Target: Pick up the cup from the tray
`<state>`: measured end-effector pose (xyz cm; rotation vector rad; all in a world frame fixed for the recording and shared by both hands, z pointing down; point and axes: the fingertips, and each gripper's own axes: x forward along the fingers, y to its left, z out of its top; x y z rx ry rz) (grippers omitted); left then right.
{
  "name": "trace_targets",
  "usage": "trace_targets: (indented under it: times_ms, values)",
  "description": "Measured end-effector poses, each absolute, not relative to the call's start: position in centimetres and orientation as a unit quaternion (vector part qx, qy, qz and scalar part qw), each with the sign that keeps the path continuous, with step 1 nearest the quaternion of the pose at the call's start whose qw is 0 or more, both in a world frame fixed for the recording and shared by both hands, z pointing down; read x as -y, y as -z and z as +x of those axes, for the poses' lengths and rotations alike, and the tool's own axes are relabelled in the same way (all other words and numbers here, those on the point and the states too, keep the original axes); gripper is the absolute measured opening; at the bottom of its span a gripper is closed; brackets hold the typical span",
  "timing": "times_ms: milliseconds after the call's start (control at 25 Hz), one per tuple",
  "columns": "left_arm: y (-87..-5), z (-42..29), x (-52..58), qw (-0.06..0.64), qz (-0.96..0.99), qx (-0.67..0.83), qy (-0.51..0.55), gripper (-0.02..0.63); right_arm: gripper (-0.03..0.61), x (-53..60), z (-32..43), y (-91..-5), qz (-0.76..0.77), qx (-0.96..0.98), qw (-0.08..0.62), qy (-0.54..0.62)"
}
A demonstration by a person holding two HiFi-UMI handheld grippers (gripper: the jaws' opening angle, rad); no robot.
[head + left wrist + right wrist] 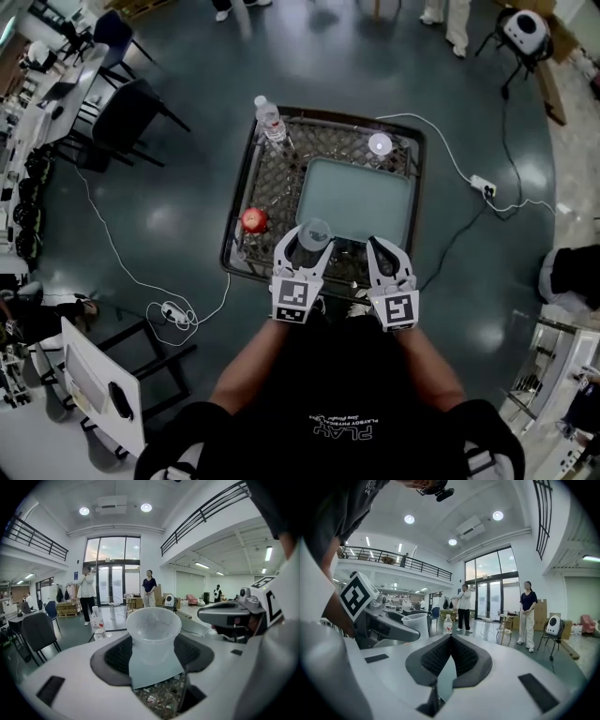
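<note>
Head view looks down on a black wire-mesh table (pixel 258 178) with a pale grey-blue flat tray (pixel 361 202) on it. The left hand-held gripper (pixel 312 240) has a clear plastic cup (pixel 315 231) between its jaws. The cup is over the near left corner of the tray. No view shows whether the cup touches the tray.

Left gripper view shows the jaws pressed on both sides of the cup (pixel 153 632), and the cup stands upright with its open top up. A corner of the tray (pixel 154 674) shows under it.

The right hand-held gripper (pixel 384 249) is just beside the left one, at the near edge of the tray. Right gripper view shows this hand-held gripper (pixel 450 641) with its jaws closed together at the tips and nothing between them.

A clear plastic water bottle (pixel 271 120) stands at the far left corner of the table. A round red apple (pixel 254 219) sits on the table to the left of the tray. A small white round thing (pixel 380 144) sits behind the tray.
</note>
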<state>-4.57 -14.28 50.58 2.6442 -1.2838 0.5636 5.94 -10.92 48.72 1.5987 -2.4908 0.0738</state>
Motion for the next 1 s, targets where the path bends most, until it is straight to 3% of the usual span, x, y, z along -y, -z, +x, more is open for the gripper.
trace_targets:
  times_ms: [1000]
  values:
    - [-47.9, -4.4, 15.6, 0.042, 0.883, 0.433, -0.175, 0.284, 0.008, 12.9, 5.7, -46.4, 0.551, 0.831, 0.072, -0.002]
